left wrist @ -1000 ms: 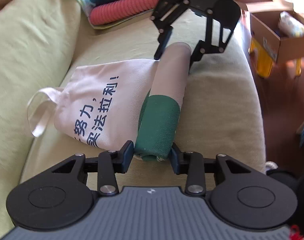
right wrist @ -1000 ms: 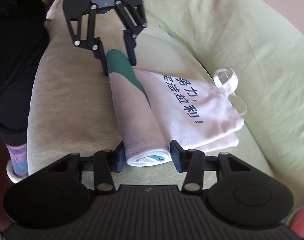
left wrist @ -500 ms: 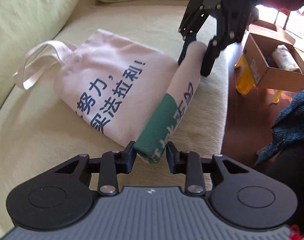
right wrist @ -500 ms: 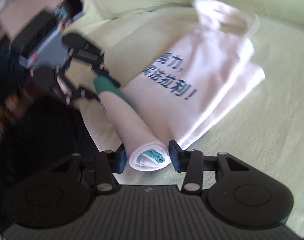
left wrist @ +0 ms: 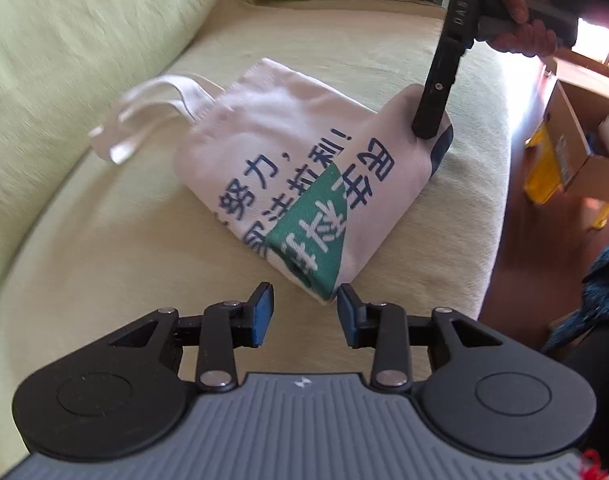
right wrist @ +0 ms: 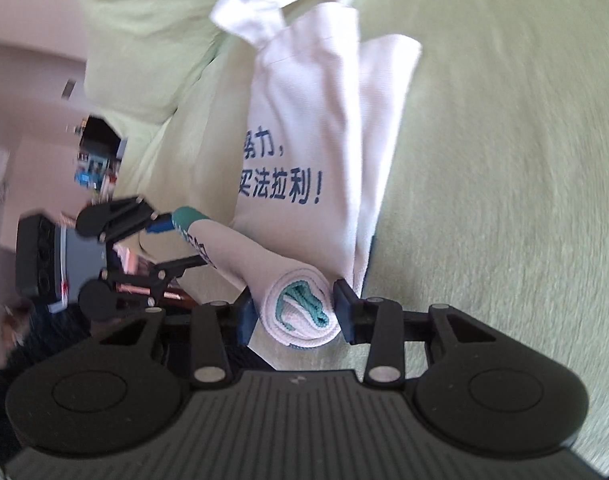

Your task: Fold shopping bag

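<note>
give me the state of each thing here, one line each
shopping bag: partly rolled from its bottom end, lying on the sofa
bag handles: loose, flat on the cushion
left hand-held gripper: open, the roll's green end just off its tips
right hand-held gripper: shut on the roll's white end
cardboard box: open, items inside
</note>
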{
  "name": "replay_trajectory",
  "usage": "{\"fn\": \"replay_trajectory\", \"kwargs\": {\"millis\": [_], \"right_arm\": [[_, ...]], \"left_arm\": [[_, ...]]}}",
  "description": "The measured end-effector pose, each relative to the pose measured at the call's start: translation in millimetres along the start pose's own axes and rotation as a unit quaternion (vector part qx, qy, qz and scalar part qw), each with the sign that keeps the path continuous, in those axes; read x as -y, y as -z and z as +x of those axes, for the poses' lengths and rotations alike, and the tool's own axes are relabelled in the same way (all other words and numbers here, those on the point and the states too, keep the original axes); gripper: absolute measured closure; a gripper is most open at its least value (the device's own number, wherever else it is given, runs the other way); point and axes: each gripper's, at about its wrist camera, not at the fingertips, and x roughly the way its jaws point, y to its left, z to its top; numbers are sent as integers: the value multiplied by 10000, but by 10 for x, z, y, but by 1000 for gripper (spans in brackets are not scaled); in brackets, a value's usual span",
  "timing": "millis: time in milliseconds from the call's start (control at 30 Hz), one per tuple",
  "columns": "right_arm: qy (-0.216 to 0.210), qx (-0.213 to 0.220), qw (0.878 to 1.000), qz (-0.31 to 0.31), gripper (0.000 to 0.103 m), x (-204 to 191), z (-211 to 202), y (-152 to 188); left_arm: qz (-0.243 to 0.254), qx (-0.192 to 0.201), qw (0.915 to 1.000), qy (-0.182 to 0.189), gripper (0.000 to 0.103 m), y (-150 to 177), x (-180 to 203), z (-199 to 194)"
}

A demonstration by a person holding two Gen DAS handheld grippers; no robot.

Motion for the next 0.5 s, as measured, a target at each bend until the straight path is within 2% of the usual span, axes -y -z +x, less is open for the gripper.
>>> {"fn": "replay_trajectory", "kwargs": {"millis": [67, 200, 333, 500], "right_arm": [[-57, 24, 9996, 270, 69, 57, 11, 1], [-158, 72, 9967, 792, 70, 178, 47, 4], [-165, 87, 9930, 1168, 70, 253, 74, -7], [-89, 160, 9883, 1513, 71, 263, 96, -32]], "left_arm": [[178, 235, 9994, -156, 65, -3, 41, -125], [439, 643, 9967, -230, 64, -82, 126, -291], [748, 593, 9948, -362, 63, -181, 269, -81], [469, 588, 9966, -322, 63, -224, 274, 157]]}}
